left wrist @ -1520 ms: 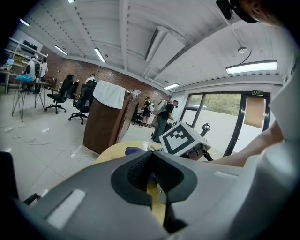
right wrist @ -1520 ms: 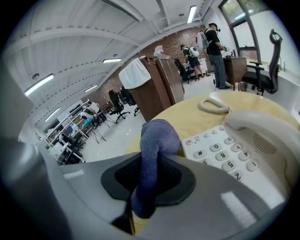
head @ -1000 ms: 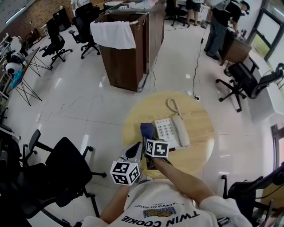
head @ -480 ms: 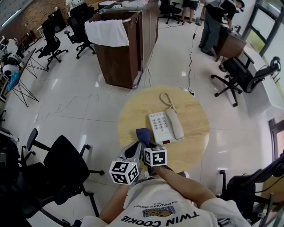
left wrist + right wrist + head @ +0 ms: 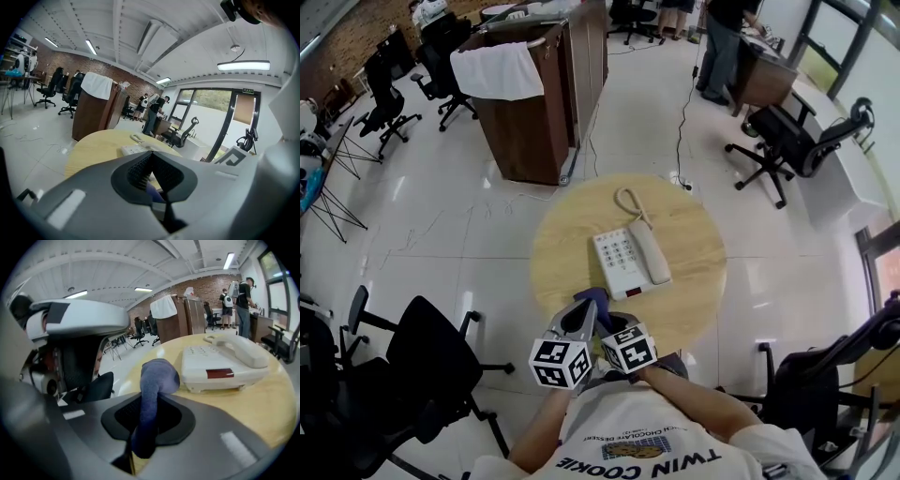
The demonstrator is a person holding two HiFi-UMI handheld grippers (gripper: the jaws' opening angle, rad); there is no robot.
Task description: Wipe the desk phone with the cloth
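Cloth (image 5: 157, 380), in right hand-held gripper (image 5: 143, 420) (phone (image 5: 225, 364) ahead)

White T-shirt (image 5: 639, 439), grey left gripper (image 5: 579, 316) and right gripper (image 5: 606, 317).

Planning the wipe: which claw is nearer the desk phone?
Right. The right claw, holding the cloth, sits just before the desk phone; the left claw is beside it, farther left.

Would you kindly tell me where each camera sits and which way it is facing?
Head view: on the person's head, looking steeply down at the round table and desk phone; forearms and shirt show.
Left gripper view: on the left gripper, looking along its closed jaws across the table.
Right gripper view: on the right gripper, jaws shut on the cloth, facing the desk phone.
Shared: all show the desk phone.
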